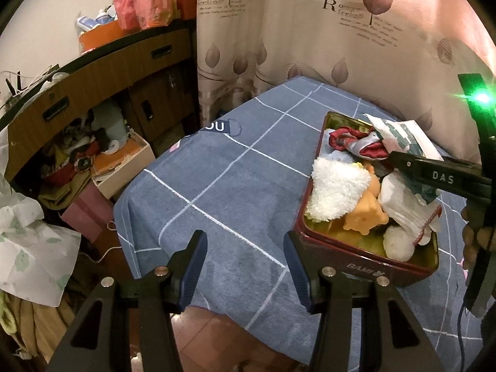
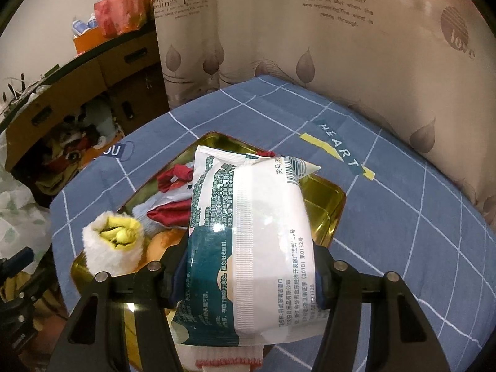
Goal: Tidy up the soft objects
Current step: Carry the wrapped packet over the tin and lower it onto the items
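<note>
A dark red tin box (image 1: pixel 365 255) with a gold inside (image 2: pixel 328 198) stands on the blue checked cloth. It holds a fluffy white and yellow roll (image 1: pixel 336 187) (image 2: pixel 113 241), an orange soft toy (image 1: pixel 367 214), a red and grey cloth (image 1: pixel 356 144) (image 2: pixel 173 195) and white socks (image 1: pixel 409 207). My right gripper (image 2: pixel 248 272) is shut on a white and teal wet-wipe pack (image 2: pixel 245 241), held over the box; the pack (image 1: pixel 403 139) also shows in the left wrist view. My left gripper (image 1: pixel 245 266) hangs open left of the box, with nothing between its fingers.
The blue checked cloth (image 1: pixel 217 186) covers a table whose near edge drops to a brown floor. A leaf-print curtain (image 1: pixel 294 31) hangs behind. At the left stand a wooden cabinet (image 1: pixel 93 74) stuffed with clutter, a cardboard box (image 1: pixel 124 167) and a white bag (image 1: pixel 31 241).
</note>
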`<state>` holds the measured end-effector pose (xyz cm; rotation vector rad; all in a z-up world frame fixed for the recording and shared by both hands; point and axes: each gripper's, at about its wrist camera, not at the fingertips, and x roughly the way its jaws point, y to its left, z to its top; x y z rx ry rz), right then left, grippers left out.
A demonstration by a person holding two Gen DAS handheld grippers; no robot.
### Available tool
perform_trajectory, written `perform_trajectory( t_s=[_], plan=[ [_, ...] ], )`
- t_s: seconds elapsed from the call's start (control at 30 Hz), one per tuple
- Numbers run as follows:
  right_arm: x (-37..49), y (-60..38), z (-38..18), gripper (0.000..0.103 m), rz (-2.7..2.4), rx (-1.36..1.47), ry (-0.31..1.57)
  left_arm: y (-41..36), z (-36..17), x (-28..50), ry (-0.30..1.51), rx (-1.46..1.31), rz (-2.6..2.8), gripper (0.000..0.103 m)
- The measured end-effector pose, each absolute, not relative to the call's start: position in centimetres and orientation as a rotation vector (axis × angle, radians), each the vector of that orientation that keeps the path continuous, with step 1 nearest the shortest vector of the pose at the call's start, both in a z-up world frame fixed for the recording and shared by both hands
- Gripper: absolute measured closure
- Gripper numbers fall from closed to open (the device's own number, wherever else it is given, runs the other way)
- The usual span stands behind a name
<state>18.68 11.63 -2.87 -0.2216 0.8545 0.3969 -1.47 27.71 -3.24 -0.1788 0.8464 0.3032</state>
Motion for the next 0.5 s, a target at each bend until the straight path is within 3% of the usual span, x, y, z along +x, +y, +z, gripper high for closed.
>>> perform_trajectory(
  t_s=[0.5],
  plan=[
    [21.1, 11.8, -3.4, 0.045, 0.340, -0.231, 0.847, 28.0, -3.3, -1.5, 0.841, -0.183, 0.307, 0.051]
  ],
)
